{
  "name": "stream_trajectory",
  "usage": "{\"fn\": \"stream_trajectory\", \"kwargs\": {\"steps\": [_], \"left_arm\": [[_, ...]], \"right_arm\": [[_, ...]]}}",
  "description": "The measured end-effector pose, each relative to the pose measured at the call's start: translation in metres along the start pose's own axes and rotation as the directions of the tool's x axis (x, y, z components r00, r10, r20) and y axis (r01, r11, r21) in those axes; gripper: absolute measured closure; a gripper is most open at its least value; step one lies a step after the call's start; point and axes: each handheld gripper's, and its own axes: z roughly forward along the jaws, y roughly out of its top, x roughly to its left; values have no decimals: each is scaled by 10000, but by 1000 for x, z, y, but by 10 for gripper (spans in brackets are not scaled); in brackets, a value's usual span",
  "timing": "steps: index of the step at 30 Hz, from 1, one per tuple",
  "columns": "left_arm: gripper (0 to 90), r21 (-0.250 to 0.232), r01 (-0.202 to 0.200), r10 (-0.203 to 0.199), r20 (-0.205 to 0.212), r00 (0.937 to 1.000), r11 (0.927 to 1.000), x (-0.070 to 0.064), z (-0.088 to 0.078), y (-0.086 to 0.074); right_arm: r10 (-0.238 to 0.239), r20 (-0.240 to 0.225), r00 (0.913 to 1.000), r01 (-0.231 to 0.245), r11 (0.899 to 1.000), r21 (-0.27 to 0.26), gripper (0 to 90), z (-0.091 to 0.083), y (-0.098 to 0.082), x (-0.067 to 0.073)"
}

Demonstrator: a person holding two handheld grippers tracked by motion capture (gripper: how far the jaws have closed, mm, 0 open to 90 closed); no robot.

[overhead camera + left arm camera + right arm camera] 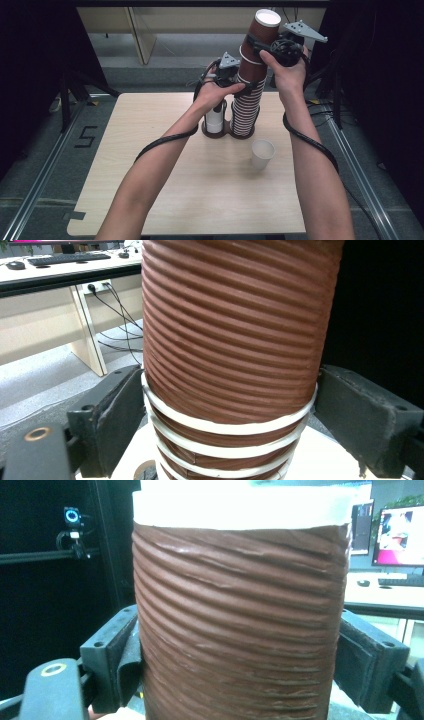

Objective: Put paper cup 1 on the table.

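A tall stack of brown ribbed paper cups (246,112) (230,330) stands in a dark holder (229,133) at the far middle of the table. My left gripper (246,90) (230,412) is shut on the stack about halfway up, one jaw against each side just under a white rim. Higher up, my right gripper (260,47) (240,655) is shut on the top brown cup (263,35) (240,605), whose white rim sits above the jaws. The top section leans slightly to the right.
A short stack of white cups (215,120) fills the holder's left slot. One white cup (262,153) stands upright on the wooden table (165,200), just in front of the holder. Dark frames and rails flank the table on both sides.
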Motion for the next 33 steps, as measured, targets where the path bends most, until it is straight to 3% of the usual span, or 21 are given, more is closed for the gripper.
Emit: {"fn": "stream_trajectory", "kwargs": {"steps": [6,11,12,21,33], "left_arm": [[122,13,-112,112,-19,9999,9999,0,0,1],[122,14,-109,109,-35,9999,9999,-1,0,2],[122,22,-108,108,-36,9999,9999,-1,0,2],[122,21,-92,92,-19,10000,10000,-1,0,2],[122,32,-204,204,-31,9998,9998,-1,0,3]], "right_arm": [[115,-39,9999,-117,9989,-453,181,-4,6,1],[-50,-19,10000,48,9964,-843,183,-9,13,1],[118,-56,9999,-123,9965,-823,183,-10,14,2],[19,-86,10000,-28,9946,-1034,183,-17,19,1],[361,-151,9992,-379,9880,-1496,184,-33,21,-1]]}}
